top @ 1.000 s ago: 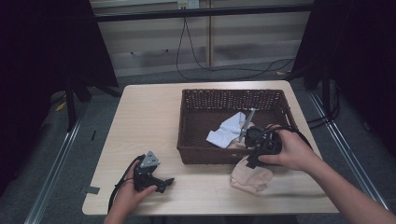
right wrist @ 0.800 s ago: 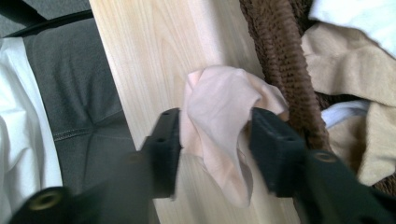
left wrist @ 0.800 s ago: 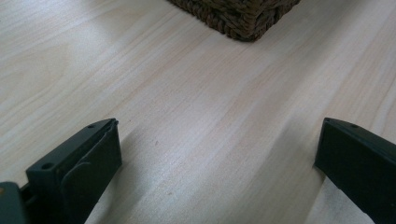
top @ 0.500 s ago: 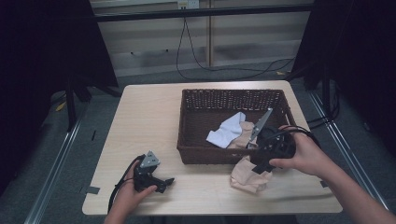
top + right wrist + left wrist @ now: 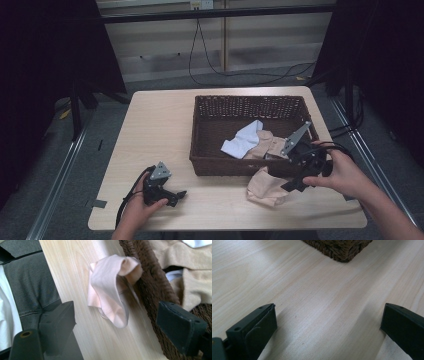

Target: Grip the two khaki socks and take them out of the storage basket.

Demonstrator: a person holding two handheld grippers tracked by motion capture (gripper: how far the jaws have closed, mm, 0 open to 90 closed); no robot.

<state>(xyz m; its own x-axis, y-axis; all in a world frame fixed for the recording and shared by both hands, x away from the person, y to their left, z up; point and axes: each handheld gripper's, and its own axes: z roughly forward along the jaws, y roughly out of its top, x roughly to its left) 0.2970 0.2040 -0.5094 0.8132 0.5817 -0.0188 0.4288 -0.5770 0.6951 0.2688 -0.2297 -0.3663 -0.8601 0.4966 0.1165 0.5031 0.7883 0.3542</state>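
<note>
High view: right gripper (image 5: 292,176) in the person's right hand (image 5: 345,175), at the near right corner of the wicker basket (image 5: 250,107). Jaws stand apart and have just been opening; nothing is clamped between them. A pale pink cloth (image 5: 265,187) lies crumpled on the table (image 5: 160,125) just left of this gripper, one end rising against the basket's near wall. A beige cloth (image 5: 267,145) and a white cloth (image 5: 242,142) lie inside the basket, beyond the gripper.

Right gripper view: both black jaws wide apart. The pale pink cloth (image 5: 111,295) sits ahead of the jaws, in line with the gap but beyond the tips, not touched by either. Its far end leans on the basket wall (image 5: 150,290), which runs past the right-hand jaw. The beige cloth (image 5: 190,287) shows over the rim, beyond that jaw. Dark trousers on the left, below the table edge.

Left gripper (image 5: 172,195) in the left hand (image 5: 142,210) rests near the table's front edge, well apart from the pink cloth. Left gripper view: jaws wide apart, bare tabletop (image 5: 317,302) between them, a basket corner (image 5: 342,250) far ahead.
</note>
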